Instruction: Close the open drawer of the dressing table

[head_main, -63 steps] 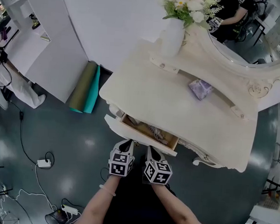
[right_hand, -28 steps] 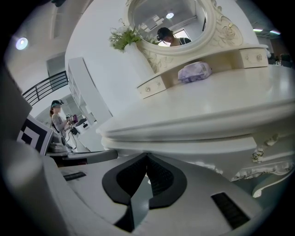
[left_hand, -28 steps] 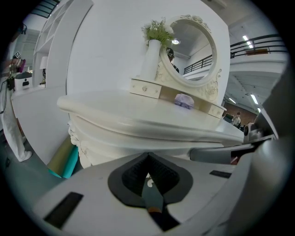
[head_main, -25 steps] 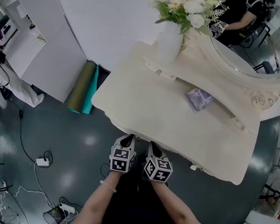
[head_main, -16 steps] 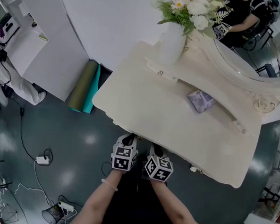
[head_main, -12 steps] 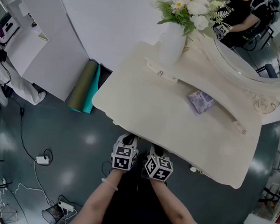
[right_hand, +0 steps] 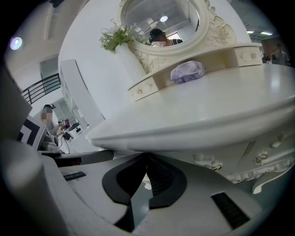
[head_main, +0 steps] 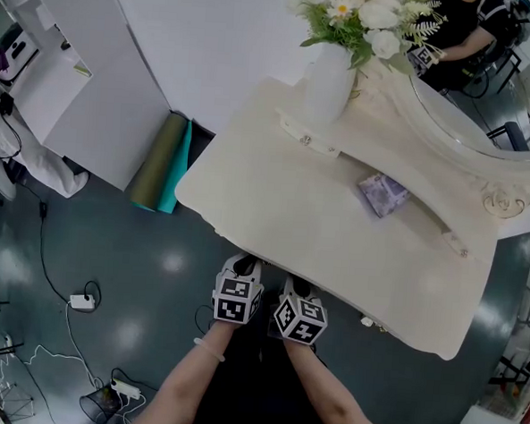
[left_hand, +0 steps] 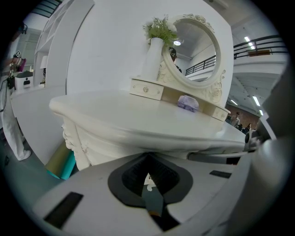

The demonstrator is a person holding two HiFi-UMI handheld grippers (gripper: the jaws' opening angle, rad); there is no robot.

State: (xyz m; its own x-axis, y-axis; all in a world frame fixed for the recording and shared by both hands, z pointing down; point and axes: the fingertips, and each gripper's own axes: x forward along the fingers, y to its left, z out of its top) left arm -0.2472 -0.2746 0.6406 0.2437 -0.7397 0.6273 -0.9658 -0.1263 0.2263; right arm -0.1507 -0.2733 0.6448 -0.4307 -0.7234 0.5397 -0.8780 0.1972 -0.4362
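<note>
Left gripper (head_main: 241, 263), jaws pressed together on nothing, noses up to the dressing table's (head_main: 336, 215) front edge, likely closed to push as one blunt point. Right gripper (head_main: 294, 286), just beside it, is likewise closed and empty. The drawer seems fully in beneath the tabletop, hidden from above.

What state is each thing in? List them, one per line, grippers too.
Cream dressing table: front drawer pushed in, nothing juts out.
Small cream shelf drawer: shut.
White ceramic vase of flowers: upright.
Purple soft pack: lying flat on the dressing table.
Left gripper: jaws together.
Right gripper: jaws together.
</note>
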